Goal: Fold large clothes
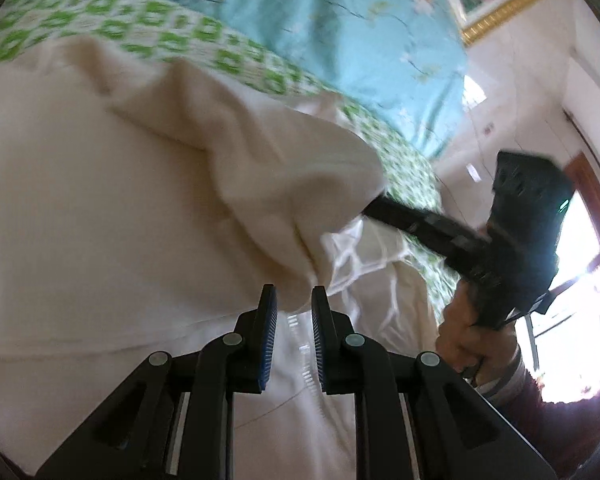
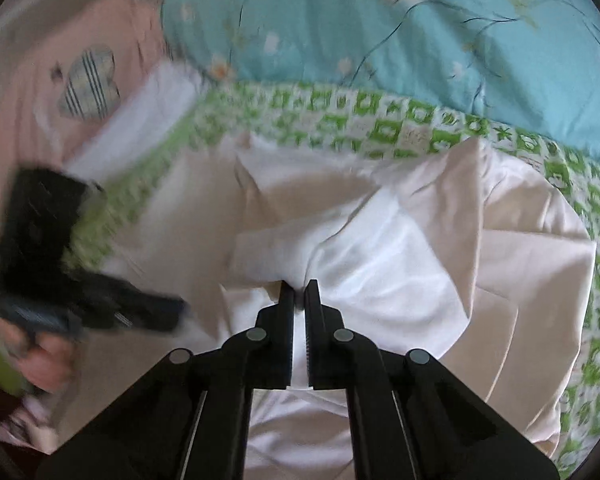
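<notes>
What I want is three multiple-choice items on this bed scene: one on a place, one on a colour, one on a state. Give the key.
1. The white garment lies on:
A. a green-patterned sheet
B. a wooden floor
C. a chair

2. The quilt beyond the sheet is:
A. red
B. black
C. light blue with flowers

3. The right gripper is:
A. wide open, clear of the cloth
B. shut on the garment
C. out of view

Key: 1 A, green-and-white pattern shows around the garment's edges; 2 C, pale blue with blossoms and twigs; 3 B, white cloth sits pinched between its nearly closed fingers.
</notes>
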Demonstrator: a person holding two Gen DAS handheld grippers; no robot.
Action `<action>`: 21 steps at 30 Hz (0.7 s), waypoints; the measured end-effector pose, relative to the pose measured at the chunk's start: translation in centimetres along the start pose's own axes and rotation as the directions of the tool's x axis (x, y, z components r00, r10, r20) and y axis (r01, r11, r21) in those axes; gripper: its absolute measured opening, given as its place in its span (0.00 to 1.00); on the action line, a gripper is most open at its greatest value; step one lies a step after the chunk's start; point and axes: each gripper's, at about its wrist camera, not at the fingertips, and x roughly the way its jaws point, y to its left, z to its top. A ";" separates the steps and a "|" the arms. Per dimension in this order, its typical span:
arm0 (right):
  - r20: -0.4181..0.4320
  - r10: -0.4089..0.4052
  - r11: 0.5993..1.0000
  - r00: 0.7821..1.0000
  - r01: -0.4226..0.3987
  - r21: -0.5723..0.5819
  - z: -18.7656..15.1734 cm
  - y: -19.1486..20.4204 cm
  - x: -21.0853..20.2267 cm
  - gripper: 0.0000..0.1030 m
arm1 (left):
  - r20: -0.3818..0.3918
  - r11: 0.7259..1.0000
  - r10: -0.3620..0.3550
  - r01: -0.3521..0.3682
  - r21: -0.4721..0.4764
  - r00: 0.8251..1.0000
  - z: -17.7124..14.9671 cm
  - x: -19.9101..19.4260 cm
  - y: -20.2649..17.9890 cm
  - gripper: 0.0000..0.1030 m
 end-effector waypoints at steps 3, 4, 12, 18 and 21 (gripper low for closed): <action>0.062 0.041 0.998 0.997 -0.043 0.036 0.7 -0.6 -3.1 0.05 | -0.042 0.999 -0.001 0.003 0.048 0.999 1.3 2.8 -1.7 0.15; 0.077 0.051 0.998 0.996 -0.054 0.044 1.0 -0.8 -4.0 0.05 | -0.057 0.998 0.005 -0.001 0.060 0.998 2.0 3.9 -2.1 0.15; 0.128 0.079 0.996 0.989 -0.084 0.038 1.9 -1.1 -7.6 0.05 | 0.181 0.996 0.091 -0.093 0.003 0.979 8.4 1.3 -1.9 0.20; 0.027 0.189 0.979 0.982 -0.190 0.068 -0.9 -0.8 -4.1 0.07 | 0.134 0.977 0.185 -0.168 -0.130 0.974 2.8 -0.7 3.3 0.29; -0.043 0.237 0.969 0.971 -0.232 0.087 -2.5 -0.1 -1.7 0.20 | 0.128 0.968 0.171 -0.142 -0.205 0.977 0.1 -1.9 5.3 0.29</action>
